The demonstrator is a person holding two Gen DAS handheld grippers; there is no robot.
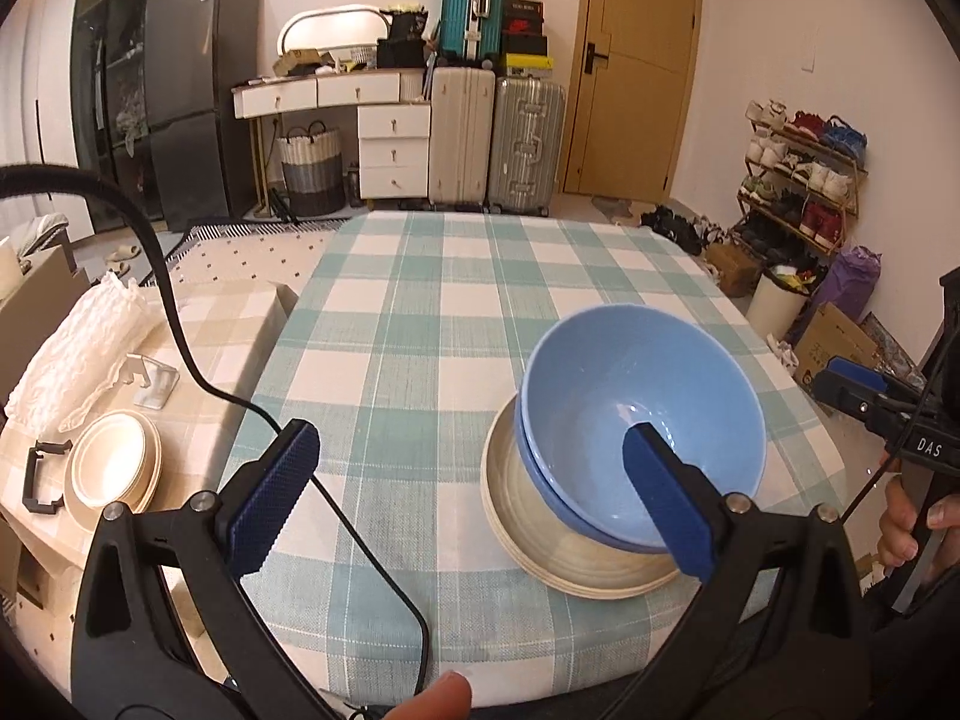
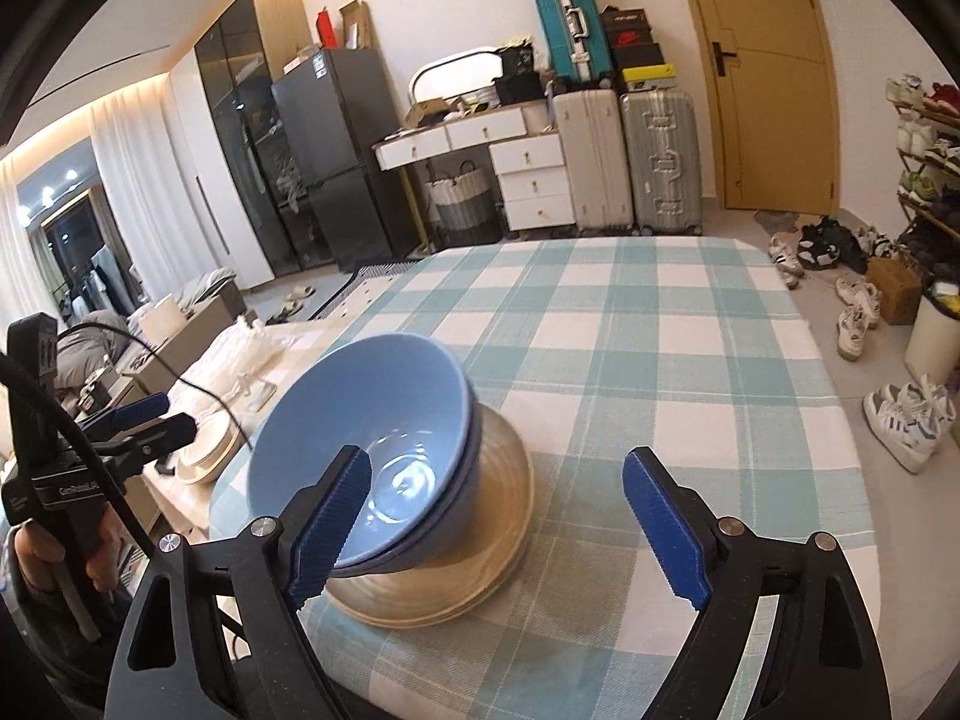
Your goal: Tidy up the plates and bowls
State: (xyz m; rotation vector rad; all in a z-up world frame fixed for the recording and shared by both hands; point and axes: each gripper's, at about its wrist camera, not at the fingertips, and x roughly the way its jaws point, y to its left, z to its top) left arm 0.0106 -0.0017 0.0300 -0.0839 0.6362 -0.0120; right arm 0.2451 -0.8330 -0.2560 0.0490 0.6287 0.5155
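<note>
Left wrist view: the left hand-held gripper (image 1: 468,495) stands with its jaws spread as wide as they go and grips nothing; between them lies only checked cloth. The blue bowls (image 1: 642,414), two nested as far as the doubled rim shows, sit tilted on a stack of cream plates (image 1: 540,528) on the tabletop (image 1: 420,330). Taking that stack as the landmark, the left gripper is on its near side and off to the left, so that its right-hand finger overlaps the bowls' near rim in the picture; whether it touches the rim I cannot tell.

In the right wrist view the right hand-held gripper (image 2: 495,519) is also wide open and empty, sitting near and to the right of the stack, with its left-hand finger crossing the bowl's front wall. The stack therefore lies between the two grippers, and neither looks clearly nearer. The bowls lean towards the left gripper's side, their mouth facing up and towards the cameras. Being round, they offer no long axis, so in my judgement any next grasp turns on which rim edge is closer to which jaw.

A second set of cream dishes (image 1: 114,468) rests well left of the stack, on a lower surface beside the tabletop, and is nearer the left gripper.

The foot of the bowls and the number of plates under them are hard to make out. The near edge of the stack is partly masked by the fingers in both views.
</note>
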